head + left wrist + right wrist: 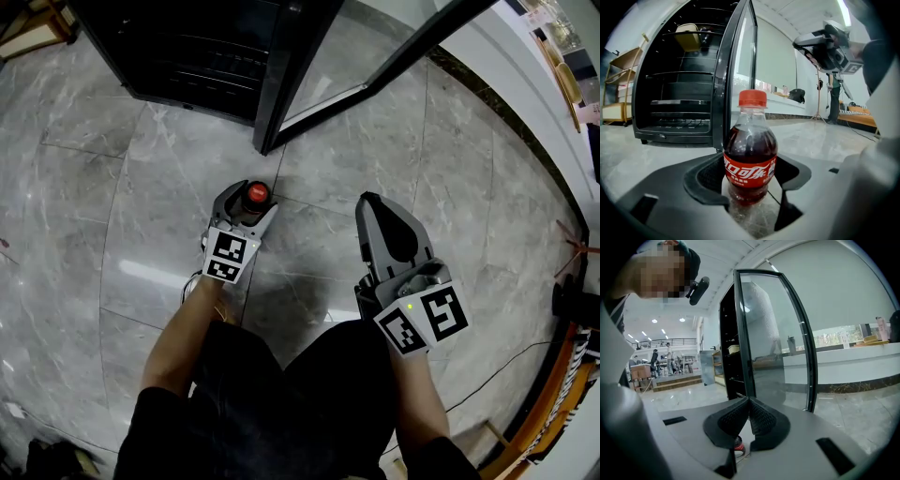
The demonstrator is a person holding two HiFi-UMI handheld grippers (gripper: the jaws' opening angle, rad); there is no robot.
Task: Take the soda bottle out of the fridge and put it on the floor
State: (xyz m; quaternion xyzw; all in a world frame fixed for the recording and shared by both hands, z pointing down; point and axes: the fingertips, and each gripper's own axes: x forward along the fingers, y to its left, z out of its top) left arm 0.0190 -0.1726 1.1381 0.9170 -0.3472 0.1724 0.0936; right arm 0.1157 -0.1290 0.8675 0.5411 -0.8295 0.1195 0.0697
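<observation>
The soda bottle, dark cola with a red cap and red label, stands upright between the jaws of my left gripper, whose pads press on both of its sides. From the head view its red cap shows low over the grey floor tiles, in front of the fridge. I cannot tell whether its base touches the floor. The black fridge stands with its glass door swung open. My right gripper hovers to the right of the bottle with its jaws together and nothing between them.
The open glass door juts out ahead of both grippers. Inside the fridge are wire shelves and a yellow item on the top one. A wooden rack stands left of the fridge. A thin cable lies on the floor at right.
</observation>
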